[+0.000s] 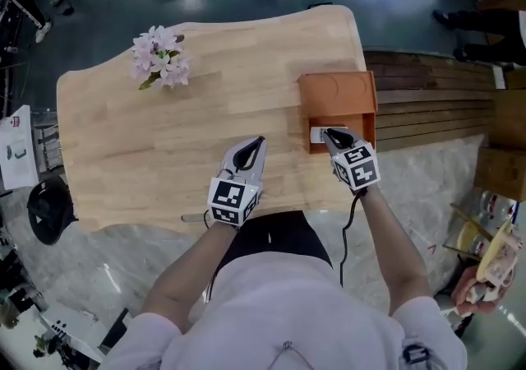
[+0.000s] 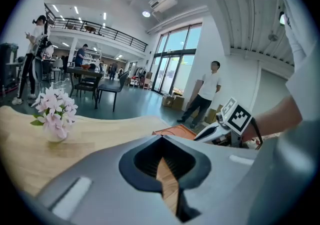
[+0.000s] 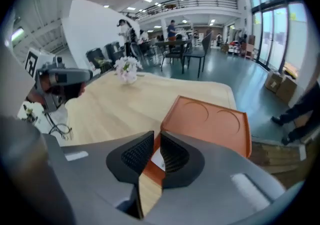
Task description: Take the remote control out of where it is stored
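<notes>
An orange box (image 1: 337, 97) lies on the right side of the wooden table (image 1: 164, 146); its lid has two round recesses (image 3: 210, 119). A white patch (image 1: 317, 135) shows at its near face. No remote control is visible in any view. My right gripper (image 1: 332, 136) points at that near face, its jaws a narrow gap apart with nothing between them (image 3: 156, 136). To its left, my left gripper (image 1: 256, 146) hovers over bare wood, jaws together and empty (image 2: 162, 141). The orange box (image 2: 172, 131) sits to its right.
A small bunch of pink flowers (image 1: 162, 56) stands at the table's far left. Dark wooden slats (image 1: 436, 105) lie right of the table, with a cardboard box (image 1: 501, 171) beyond. A black round object (image 1: 49, 208) sits on the floor left. People stand in the background (image 2: 207, 94).
</notes>
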Demonstrator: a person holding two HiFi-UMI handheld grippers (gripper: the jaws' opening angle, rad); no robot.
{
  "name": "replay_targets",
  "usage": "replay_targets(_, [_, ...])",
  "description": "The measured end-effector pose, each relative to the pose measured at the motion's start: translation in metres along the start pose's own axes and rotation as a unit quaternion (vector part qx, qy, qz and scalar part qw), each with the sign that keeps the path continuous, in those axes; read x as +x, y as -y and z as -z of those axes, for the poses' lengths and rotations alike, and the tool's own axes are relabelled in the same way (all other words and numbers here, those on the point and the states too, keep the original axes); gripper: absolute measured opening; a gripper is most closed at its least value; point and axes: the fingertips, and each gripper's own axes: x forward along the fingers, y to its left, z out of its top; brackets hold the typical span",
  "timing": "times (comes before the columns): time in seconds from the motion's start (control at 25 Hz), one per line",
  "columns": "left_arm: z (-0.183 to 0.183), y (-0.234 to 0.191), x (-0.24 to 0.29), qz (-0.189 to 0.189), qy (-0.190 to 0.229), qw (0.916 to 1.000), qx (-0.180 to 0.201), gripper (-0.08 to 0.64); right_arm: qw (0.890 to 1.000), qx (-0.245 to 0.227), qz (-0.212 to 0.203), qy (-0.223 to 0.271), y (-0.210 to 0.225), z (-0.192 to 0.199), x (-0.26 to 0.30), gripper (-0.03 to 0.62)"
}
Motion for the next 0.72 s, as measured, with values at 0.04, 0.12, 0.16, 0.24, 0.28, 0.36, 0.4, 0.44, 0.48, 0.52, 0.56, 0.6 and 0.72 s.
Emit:
replay_targets(0.04, [0.006,-0.004,0.002,-0.003,-0.002,1.0000,-0.006,0.001,0.999,-0.027,-0.005,-0.025,0.002,0.009,0.011,0.080])
replay_targets(0.12, [0.018,-0.013,0.004,-0.011,-0.008,0.9997,-0.019,0.002,0.994,-0.079,-0.013,-0.070,0.005,0.026,0.030,0.103])
replay_targets(0.16, [0.024,-0.018,0.004,-0.015,-0.011,0.9995,-0.024,0.001,0.990,-0.103,-0.017,-0.091,0.008,0.034,0.038,0.121])
replay_targets(0.24, [0.036,-0.026,0.003,-0.022,-0.017,0.9991,-0.033,0.001,0.981,-0.144,-0.023,-0.130,0.016,0.050,0.052,0.164])
replay_targets(0.28, [0.042,-0.030,0.003,-0.026,-0.019,0.9988,-0.038,0.001,0.975,-0.164,-0.024,-0.149,0.021,0.057,0.058,0.178])
replay_targets(0.36, [0.052,-0.038,0.000,-0.035,-0.023,0.9980,-0.046,0.002,0.961,-0.201,-0.025,-0.188,0.029,0.071,0.068,0.221])
replay_targets(0.4, [0.056,-0.042,-0.002,-0.041,-0.024,0.9976,-0.050,0.000,0.953,-0.219,-0.027,-0.206,0.032,0.077,0.072,0.246])
replay_targets(0.44, [0.060,-0.047,-0.003,-0.046,-0.025,0.9971,-0.055,0.001,0.946,-0.235,-0.030,-0.221,0.034,0.082,0.075,0.270])
replay_targets(0.48, [0.063,-0.051,-0.004,-0.050,-0.026,0.9967,-0.059,0.001,0.939,-0.251,-0.035,-0.234,0.035,0.086,0.078,0.287])
replay_targets(0.52, [0.066,-0.054,-0.005,-0.053,-0.027,0.9963,-0.062,0.000,0.931,-0.266,-0.040,-0.245,0.036,0.090,0.081,0.302])
replay_targets(0.56, [0.069,-0.056,-0.005,-0.056,-0.027,0.9960,-0.064,0.002,0.924,-0.281,-0.047,-0.257,0.035,0.094,0.083,0.310])
replay_targets(0.6, [0.071,-0.059,-0.006,-0.058,-0.028,0.9958,-0.066,0.002,0.916,-0.295,-0.054,-0.267,0.035,0.098,0.085,0.314])
replay_targets(0.72, [0.074,-0.067,-0.005,-0.065,-0.027,0.9951,-0.069,0.002,0.892,-0.341,-0.064,-0.289,0.035,0.105,0.091,0.319])
